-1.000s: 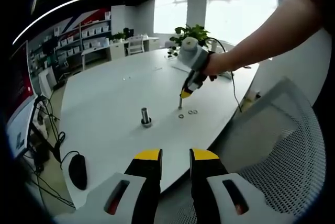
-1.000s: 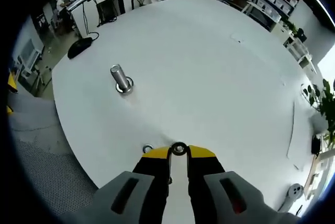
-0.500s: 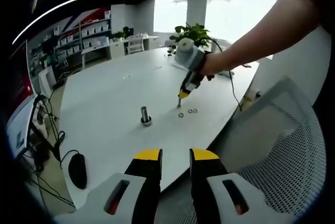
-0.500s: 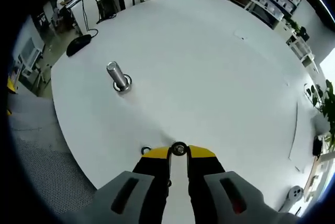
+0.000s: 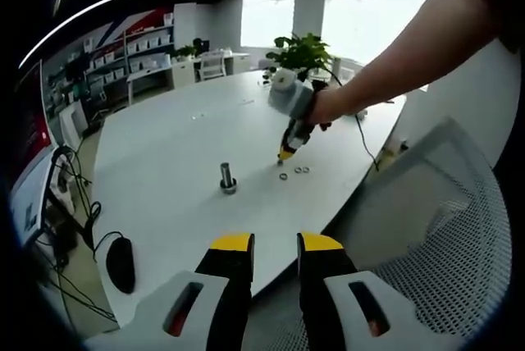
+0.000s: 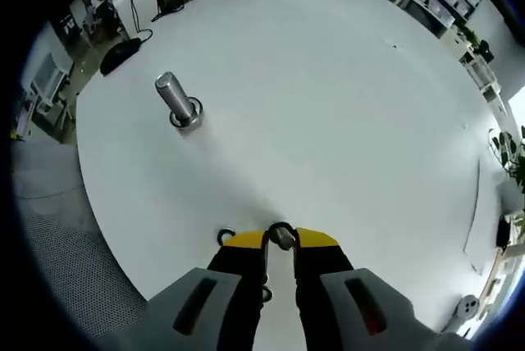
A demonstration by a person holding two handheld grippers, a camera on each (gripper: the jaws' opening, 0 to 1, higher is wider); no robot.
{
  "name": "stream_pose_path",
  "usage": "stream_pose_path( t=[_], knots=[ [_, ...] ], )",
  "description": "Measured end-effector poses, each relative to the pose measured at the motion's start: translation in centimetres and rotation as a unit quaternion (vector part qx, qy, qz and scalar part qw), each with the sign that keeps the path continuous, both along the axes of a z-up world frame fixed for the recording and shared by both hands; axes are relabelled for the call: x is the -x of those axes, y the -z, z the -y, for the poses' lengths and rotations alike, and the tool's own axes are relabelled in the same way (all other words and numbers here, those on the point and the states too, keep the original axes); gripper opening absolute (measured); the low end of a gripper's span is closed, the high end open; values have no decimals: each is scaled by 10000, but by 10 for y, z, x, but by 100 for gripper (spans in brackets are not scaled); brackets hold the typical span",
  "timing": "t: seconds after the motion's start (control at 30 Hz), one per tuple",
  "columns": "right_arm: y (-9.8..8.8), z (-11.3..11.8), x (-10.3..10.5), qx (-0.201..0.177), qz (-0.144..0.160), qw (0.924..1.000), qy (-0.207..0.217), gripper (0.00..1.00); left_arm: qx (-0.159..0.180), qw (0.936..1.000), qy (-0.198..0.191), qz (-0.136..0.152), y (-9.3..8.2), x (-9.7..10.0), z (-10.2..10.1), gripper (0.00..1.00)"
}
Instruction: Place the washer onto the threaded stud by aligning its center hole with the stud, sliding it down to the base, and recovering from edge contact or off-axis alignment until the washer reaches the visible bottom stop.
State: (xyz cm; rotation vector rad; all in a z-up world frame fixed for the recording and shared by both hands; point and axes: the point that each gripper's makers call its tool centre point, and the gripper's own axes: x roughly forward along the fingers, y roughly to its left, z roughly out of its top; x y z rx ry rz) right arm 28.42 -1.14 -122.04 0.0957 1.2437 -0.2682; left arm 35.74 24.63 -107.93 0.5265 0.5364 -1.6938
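Right gripper (image 6: 280, 240) hangs over the near edge of a broad white round table (image 6: 328, 105), its yellow-tipped jaws drawn narrow and pinching a small metal washer (image 6: 281, 234) that stands edge-up between the tips. Just left of those tips a second washer (image 6: 225, 236) lies flat on the tabletop. Ahead and to the left of the jaws, well apart from them, the threaded stud (image 6: 176, 98) stands upright on its round base, a little tilted in the fisheye, with nothing on its shaft that can be made out. Beyond the stud, past the table's far-left edge, a dark computer mouse (image 6: 120, 48) with its cable lies on another surface, and desks and shelving with white bins line the room's far side.

From the left gripper view, the left gripper (image 5: 275, 244) is held back from the table, off its near edge, jaws a narrow gap apart and holding nothing. Ahead of it the stud (image 5: 226, 179) rises from the white top; to the right of the stud two loose washers (image 5: 302, 170) lie side by side with a third (image 5: 283, 176) just beside them. The right gripper (image 5: 283, 155) comes in from the right in a person's hand (image 5: 324, 107), tips pointing down just above those washers. Behind it are a potted plant (image 5: 299, 53), bright windows, and a mesh chair back (image 5: 447, 220) to the right.
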Motion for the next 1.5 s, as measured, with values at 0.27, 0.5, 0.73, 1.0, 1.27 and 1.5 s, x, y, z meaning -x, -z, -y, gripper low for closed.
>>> stream_pose_path(
  t=[0.27, 0.5, 0.73, 1.0, 1.27, 1.5],
  knots=[
    [7, -3, -1, -39, -89, 9999, -91, 15, -12, 10000, -43, 7, 0, -1, -1, 19],
    [9, -1, 0, -140, -45, 9999, 34, 17, -27, 10000, -57, 7, 1, -1, 0, 19],
    [2, -2, 9, -121, -47, 9998, 116, 20, -15, 10000, -79, 7, 1, -2, 1, 19],
    [-4, -8, 41, -110, -174, 9997, 162, 22, -14, 10000, -43, 17, 0, 0, 1, 18],
    [6, -21, 65, -288, -304, 9990, 139, 24, 18, 10000, -37, 25, 0, 0, 2, 18],
    [9, -30, 57, -342, -181, 9992, -88, 26, 27, 10000, -52, 21, -1, -1, 2, 19]
  ],
)
